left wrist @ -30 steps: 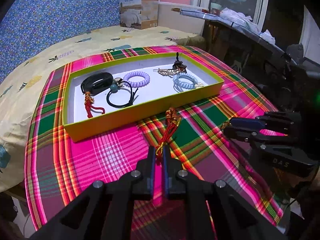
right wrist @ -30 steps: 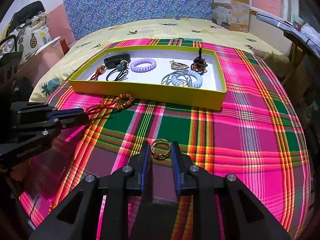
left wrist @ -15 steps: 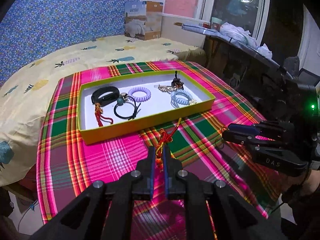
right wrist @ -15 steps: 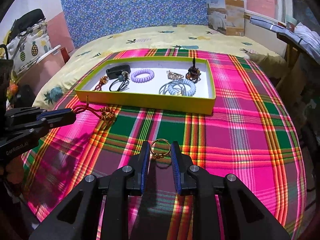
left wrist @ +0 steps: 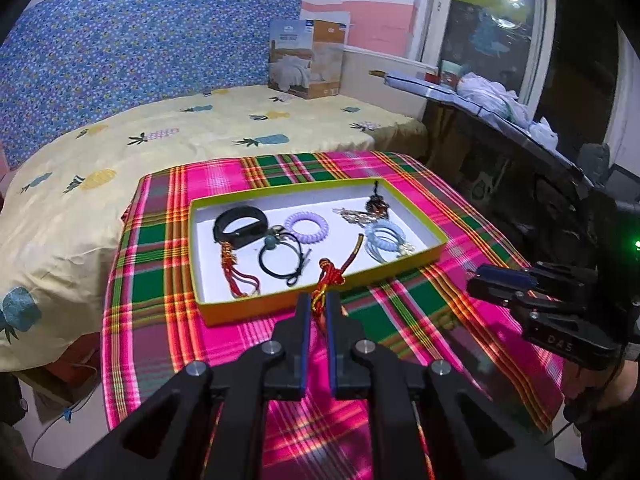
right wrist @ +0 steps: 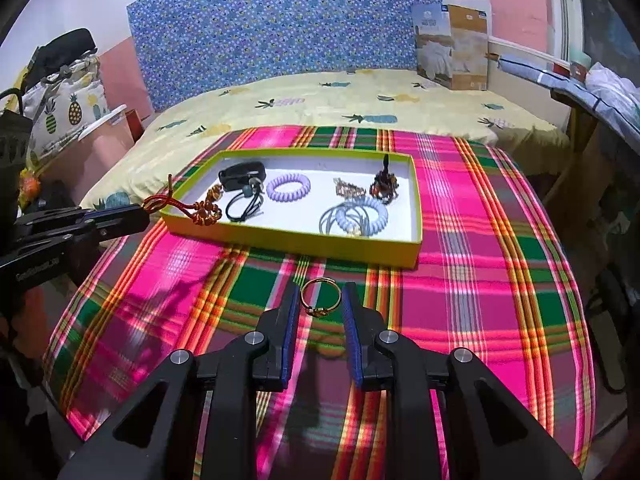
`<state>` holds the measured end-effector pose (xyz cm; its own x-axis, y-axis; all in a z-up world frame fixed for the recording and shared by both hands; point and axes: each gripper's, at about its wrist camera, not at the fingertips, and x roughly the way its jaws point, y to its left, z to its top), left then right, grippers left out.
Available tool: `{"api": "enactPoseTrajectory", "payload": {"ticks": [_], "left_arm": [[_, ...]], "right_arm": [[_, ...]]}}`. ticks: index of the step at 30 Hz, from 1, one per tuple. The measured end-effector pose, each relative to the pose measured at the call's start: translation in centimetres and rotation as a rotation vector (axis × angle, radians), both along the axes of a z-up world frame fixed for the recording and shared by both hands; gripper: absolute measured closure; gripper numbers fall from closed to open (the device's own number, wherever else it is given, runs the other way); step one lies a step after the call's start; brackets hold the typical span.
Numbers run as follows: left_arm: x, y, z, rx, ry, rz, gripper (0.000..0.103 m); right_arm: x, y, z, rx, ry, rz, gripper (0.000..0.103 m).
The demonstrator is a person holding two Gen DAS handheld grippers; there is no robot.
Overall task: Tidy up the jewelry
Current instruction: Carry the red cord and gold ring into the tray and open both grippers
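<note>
My left gripper (left wrist: 318, 300) is shut on a red-and-gold knotted cord bracelet (left wrist: 332, 274), held in the air near the front edge of the yellow-green tray (left wrist: 320, 300). In the right wrist view the bracelet (right wrist: 188, 208) hangs at the tray's left front corner (right wrist: 172, 220). My right gripper (right wrist: 320, 304) holds a gold ring (right wrist: 320, 298) between its pads, above the plaid cloth. The tray holds a black band (left wrist: 240, 226), a purple coil tie (left wrist: 306, 227), a black hair tie (left wrist: 280, 258), a blue coil tie (left wrist: 386, 240), a red tassel bracelet (left wrist: 236, 268) and a brown clip (left wrist: 376, 202).
The tray lies on a pink-and-green plaid cloth (right wrist: 480, 280) on a small table against a bed with a pineapple sheet (right wrist: 360, 96). A cardboard box (right wrist: 452, 52) stands at the back. A dark table (left wrist: 500, 120) with cloth lies to the right.
Both grippers have risen and pulled back. The left one has lifted the red cord bracelet off the cloth and carried it towards the tray's front edge. The right one keeps the ring.
</note>
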<state>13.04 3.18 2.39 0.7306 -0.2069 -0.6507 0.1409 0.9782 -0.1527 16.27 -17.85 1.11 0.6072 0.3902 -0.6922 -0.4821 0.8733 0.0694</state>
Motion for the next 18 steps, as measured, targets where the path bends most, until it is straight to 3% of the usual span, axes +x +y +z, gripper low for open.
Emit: {"api": "enactPoseTrajectory", "payload": {"ticks": [10,18], "left_arm": [[3.1,1.9,-0.9,-0.012,0.029,0.061,0.096],[5.1,1.1,-0.6,-0.007,0.022,0.025,0.096]], "right_arm": [[2.7,0.9,0.9,0.006,-0.025,0.008,0.081],[4.9,1.5,0.7,-0.002,-0.022,0.004,0.081]]}}
